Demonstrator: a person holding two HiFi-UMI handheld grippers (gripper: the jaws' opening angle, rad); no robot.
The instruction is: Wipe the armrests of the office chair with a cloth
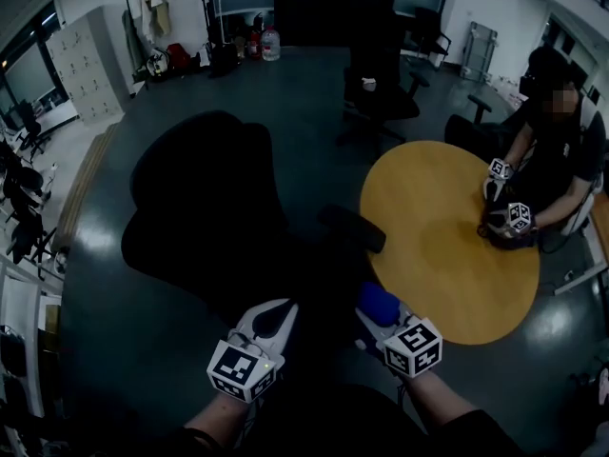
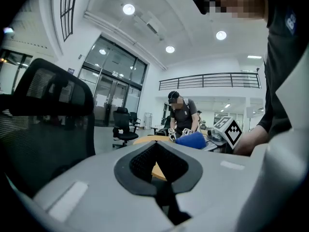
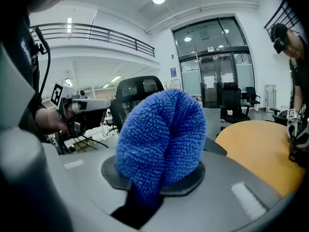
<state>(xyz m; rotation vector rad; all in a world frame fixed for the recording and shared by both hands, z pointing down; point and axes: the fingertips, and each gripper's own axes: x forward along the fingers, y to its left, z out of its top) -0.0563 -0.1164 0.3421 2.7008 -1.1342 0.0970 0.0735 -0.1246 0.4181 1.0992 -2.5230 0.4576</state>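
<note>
Nearest the person, the right gripper had its jaws pinched on a folded blue cloth, which bulged out in a thick loop beyond them. Beside it, the left gripper had its jaws closed tip to tip with nothing between them; only a small gap showed behind the pads.

Just ahead of both stood the black office chair. One dark armrest reached out beyond the cloth, between the chair's back and the round yellow bench. The cloth hung short of that armrest and touched nothing. The other armrest could not be picked out in the dark.

Judging by this, the cloth was picked up and ready, but no wiping contact was made yet, so both armrests looked left to do.

Farther off, another person sat at the bench with a pair of grippers.
</note>
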